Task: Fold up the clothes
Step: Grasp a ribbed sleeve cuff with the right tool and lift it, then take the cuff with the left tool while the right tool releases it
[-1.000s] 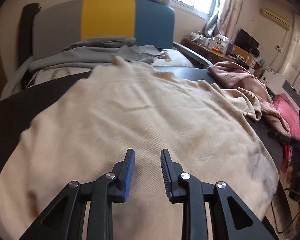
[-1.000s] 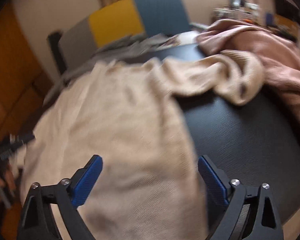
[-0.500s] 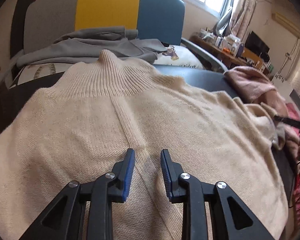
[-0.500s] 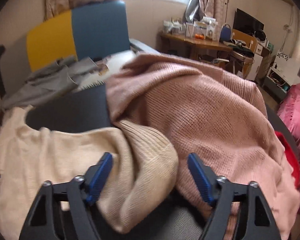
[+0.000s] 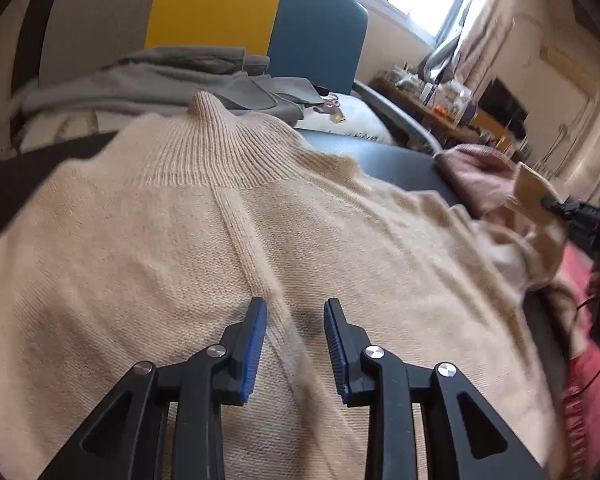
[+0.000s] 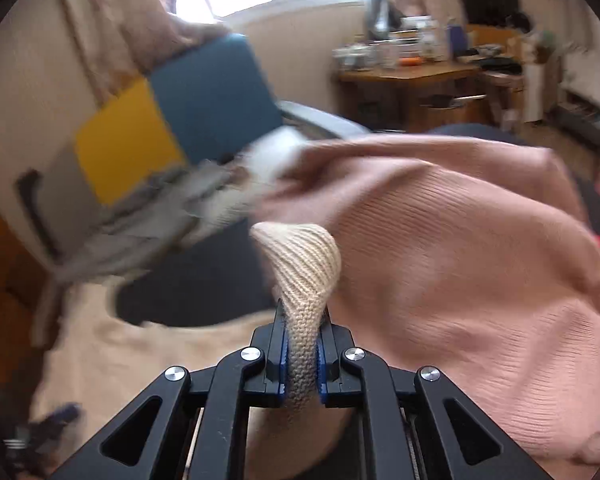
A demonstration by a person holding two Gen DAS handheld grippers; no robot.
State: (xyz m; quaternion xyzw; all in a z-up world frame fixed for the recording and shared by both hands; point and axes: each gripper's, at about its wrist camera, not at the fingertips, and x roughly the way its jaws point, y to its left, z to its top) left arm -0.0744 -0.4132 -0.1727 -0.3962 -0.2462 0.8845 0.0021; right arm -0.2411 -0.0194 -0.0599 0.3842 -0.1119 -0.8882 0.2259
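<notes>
- So, closest in, the right gripper (image 6: 301,354) is pinched tight on the ribbed cuff (image 6: 306,264) of the beige sweater (image 5: 228,248); the knit bunches up out of the jaws. Looks like the sleeve is being picked up so it can get folded in over the body.
- Over on the left wrist view, the left gripper (image 5: 296,334) sits spread a bit, holding nothing, just above or maybe touching the sweater's chest near the center seam. My guess is it's there to pin the body down while the sleeve gets pulled, but can't tell if it's actually pressing.
- That sweater lies spread flat on the dark tabletop (image 5: 384,156), collar pointing away.
- Right beside the held cuff, a pink sweater (image 6: 460,240) is heaped up, probably waiting its turn.
- Further back there's gray clothing (image 5: 172,80) draped on a chair with a yellow and blue back (image 5: 260,20).
- Way back, a cluttered wooden desk (image 6: 412,76) under the window.
</notes>
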